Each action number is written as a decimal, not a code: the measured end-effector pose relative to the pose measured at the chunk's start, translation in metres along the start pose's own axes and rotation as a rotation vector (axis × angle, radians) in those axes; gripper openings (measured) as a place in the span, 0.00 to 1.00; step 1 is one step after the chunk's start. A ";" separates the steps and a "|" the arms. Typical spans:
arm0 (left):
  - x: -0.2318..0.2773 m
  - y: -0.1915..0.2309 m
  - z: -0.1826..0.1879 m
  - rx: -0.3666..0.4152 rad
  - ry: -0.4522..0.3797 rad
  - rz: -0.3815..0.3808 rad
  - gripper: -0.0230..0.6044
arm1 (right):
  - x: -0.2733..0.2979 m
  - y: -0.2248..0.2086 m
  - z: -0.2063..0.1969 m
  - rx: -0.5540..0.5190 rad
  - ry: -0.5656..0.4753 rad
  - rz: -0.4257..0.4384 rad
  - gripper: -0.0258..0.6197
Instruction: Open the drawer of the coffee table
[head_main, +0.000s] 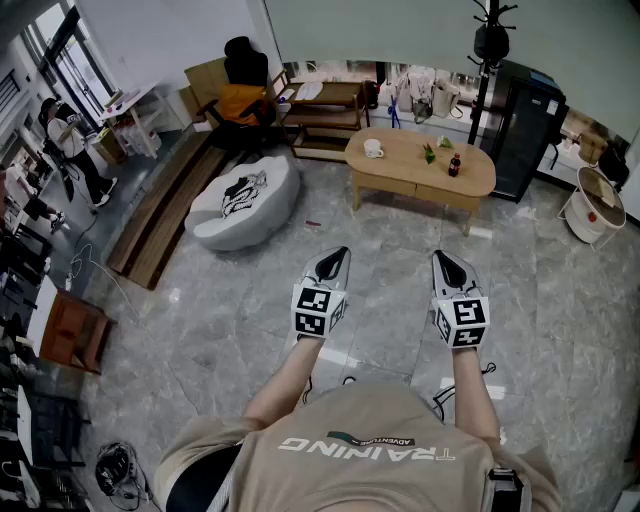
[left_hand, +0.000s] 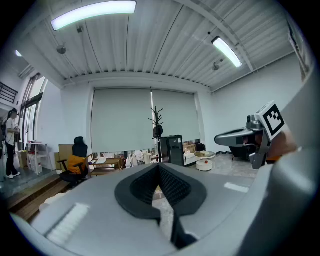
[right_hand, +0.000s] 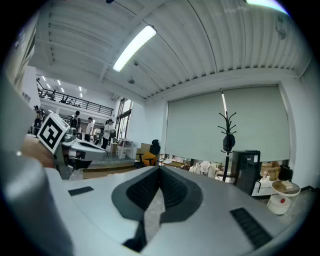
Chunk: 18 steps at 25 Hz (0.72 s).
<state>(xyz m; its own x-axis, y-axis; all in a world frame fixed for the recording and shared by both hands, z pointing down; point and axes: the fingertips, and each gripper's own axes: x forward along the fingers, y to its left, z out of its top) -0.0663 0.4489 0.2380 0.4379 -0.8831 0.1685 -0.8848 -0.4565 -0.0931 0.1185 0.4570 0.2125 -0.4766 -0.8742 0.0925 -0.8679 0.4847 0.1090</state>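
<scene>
Jaws clenched empty on left hand-held gripper (head_main: 338, 254) and right hand-held gripper (head_main: 445, 258), side by side, well apart from the coffee table (head_main: 420, 160), its drawer (head_main: 447, 196) shut.

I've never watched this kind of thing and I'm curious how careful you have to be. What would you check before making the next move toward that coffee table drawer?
1. Drawer shut, not yet opened: ok, its front looks flush with the coffee table.
2. Table within reach: not ok, both grippers hang over the floor, well short of it.
3. Left gripper empty: ok, jaws together with nothing between them.
4. Right gripper empty: ok, the same.
5. Jaws apart to take a handle: not ok, both are shut.
6. Drawer handle found: cannot tell, too small to make out from here.
</scene>
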 end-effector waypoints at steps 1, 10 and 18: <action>0.000 -0.002 -0.001 -0.002 0.000 0.000 0.05 | -0.002 -0.001 -0.002 -0.003 0.003 -0.002 0.05; 0.007 0.002 -0.009 -0.029 0.012 -0.001 0.05 | 0.001 -0.005 -0.009 0.000 0.024 0.002 0.05; 0.007 0.012 -0.028 -0.062 0.022 -0.021 0.05 | 0.015 0.009 -0.020 -0.001 0.035 0.012 0.05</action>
<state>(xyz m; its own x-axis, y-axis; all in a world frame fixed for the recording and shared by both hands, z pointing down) -0.0785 0.4407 0.2658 0.4534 -0.8705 0.1912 -0.8840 -0.4667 -0.0282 0.1061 0.4491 0.2344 -0.4817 -0.8669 0.1286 -0.8619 0.4951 0.1092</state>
